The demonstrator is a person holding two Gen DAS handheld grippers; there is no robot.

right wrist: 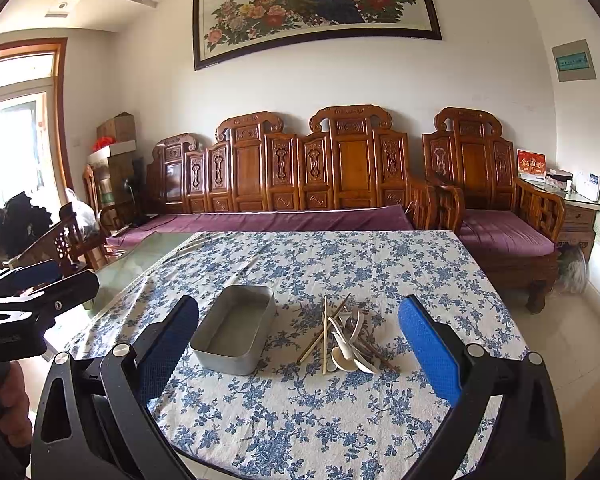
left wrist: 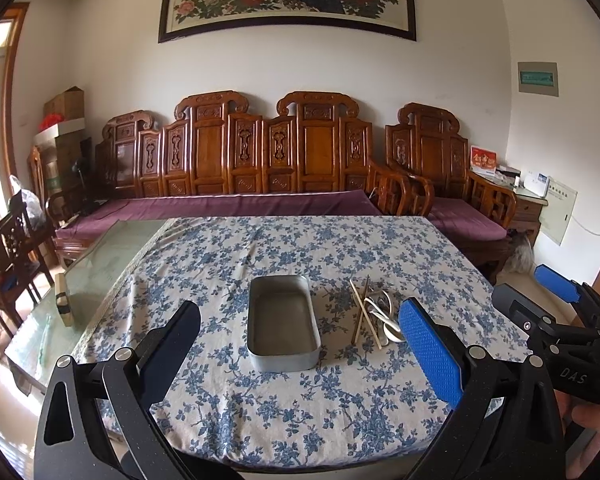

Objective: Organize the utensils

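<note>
Nothing is yet sorted: the rectangular grey metal tin (right wrist: 233,330) is seen empty. Just right of it, thin wooden chopsticks (right wrist: 325,334) and white plastic spoons (right wrist: 350,350) lie heaped. The left gripper (left wrist: 300,344) and right gripper (right wrist: 300,344) are held apart, unladen.

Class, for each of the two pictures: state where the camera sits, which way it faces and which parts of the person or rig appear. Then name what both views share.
Left wrist: on the left gripper, facing the sofa across the table; the right gripper shows at the right edge.
Right wrist: on the right gripper, facing likewise; the left gripper and a hand show at left.
Shared: metal tin, chopsticks and spoons pile, floral tablecloth.
</note>
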